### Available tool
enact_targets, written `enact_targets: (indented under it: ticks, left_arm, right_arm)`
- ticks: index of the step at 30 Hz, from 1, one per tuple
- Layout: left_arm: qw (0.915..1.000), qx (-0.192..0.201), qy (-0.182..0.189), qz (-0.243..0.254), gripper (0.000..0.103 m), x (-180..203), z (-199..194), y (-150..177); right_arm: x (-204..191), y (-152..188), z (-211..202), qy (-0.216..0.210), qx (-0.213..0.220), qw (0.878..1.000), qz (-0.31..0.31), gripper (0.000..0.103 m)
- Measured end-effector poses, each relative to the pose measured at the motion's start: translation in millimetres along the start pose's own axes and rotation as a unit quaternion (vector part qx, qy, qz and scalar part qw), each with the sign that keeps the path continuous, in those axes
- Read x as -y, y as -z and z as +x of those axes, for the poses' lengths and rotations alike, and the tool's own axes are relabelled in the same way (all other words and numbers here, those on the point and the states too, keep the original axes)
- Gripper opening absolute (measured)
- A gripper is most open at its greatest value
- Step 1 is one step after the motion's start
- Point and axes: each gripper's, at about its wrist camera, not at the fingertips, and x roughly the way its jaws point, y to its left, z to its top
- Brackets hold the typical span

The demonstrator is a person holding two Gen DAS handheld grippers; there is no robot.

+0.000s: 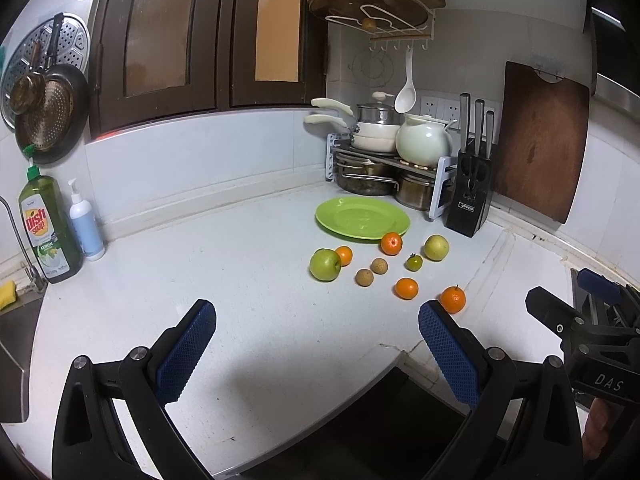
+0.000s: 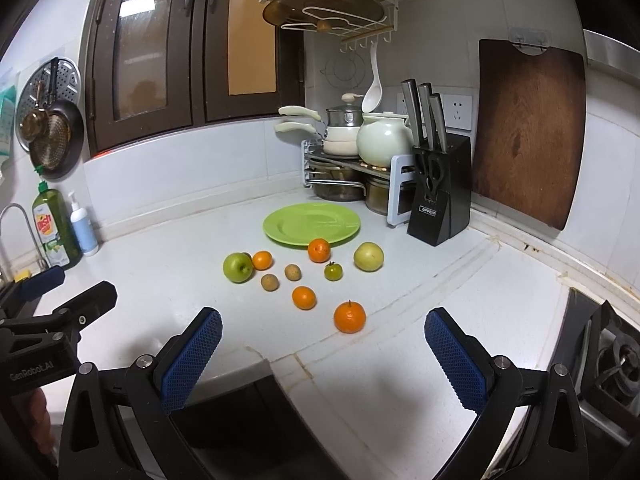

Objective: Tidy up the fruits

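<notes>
The left gripper [image 1: 316,344] and the right gripper [image 2: 322,352] both hang with blue-padded jaws spread wide and empty over the near edge of the white stone countertop [image 2: 160,272]. Just ahead of the right one lies a round orange tangerine with a short stem [image 2: 349,317]. Beyond it lie more small tangerines, two brown longans, a green tomato, a glossy green apple [image 2: 238,267] and a pale yellow-green pear [image 2: 368,256], all loose. The flat lime-green plate [image 2: 280,224] behind them is bare, so the sorting looks unstarted.
</notes>
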Motion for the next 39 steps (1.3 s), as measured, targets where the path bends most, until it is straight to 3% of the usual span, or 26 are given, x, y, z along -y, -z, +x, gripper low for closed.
enact_targets:
  ticks: [39]
  left_arm:
    - [1.0, 0.004, 0.006, 0.0, 0.103, 1.4, -3.1, -1.7]
  right_arm:
    - [-4.2, -0.3, -2.2, 0.0, 0.002, 1.0, -0.002, 0.102]
